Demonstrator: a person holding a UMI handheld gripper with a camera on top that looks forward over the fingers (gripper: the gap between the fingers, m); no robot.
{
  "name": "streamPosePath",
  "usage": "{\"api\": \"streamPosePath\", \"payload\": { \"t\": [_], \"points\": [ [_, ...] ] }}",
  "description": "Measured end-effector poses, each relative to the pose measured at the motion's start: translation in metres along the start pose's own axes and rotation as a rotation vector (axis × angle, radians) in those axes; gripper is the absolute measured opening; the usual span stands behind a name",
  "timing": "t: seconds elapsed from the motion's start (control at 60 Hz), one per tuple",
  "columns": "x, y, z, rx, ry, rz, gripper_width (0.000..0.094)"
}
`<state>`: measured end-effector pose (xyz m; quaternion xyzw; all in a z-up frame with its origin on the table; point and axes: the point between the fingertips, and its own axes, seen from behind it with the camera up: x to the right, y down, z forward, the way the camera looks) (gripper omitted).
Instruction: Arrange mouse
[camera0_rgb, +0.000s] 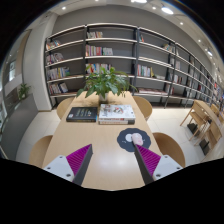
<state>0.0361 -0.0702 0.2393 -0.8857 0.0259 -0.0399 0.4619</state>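
Small dark computer mouse sits on a round dark grey mouse mat, on the pale wooden table, just ahead of the right finger and a bit beyond it, apart from both fingers. Handheld two-finger gripper hovers low over the table w/ fingers spread wide, nothing between them; purple pads face inward.

Step in hand, prob: approach. To do it well: swing right so the mouse lines up betw. the fingers, come in low and level, close on its sides not its top, keep the mat from dragging along.

Surface: smooth light wood, mostly bare near the fingers. Further back: stack of books w/ light covers, a dark book beside it, leafy green potted plant behind. Wooden chairs around the table. Room: library-like, tall dark bookshelves along the back wall, ceiling lights on.
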Motion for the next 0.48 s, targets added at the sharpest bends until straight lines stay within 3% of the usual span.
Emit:
{"api": "streamPosePath", "payload": {
  "t": [0.483],
  "points": [
    [-0.050, 0.066, -0.065, -0.039, -0.015, 0.003, 0.0856]
  ]
}}
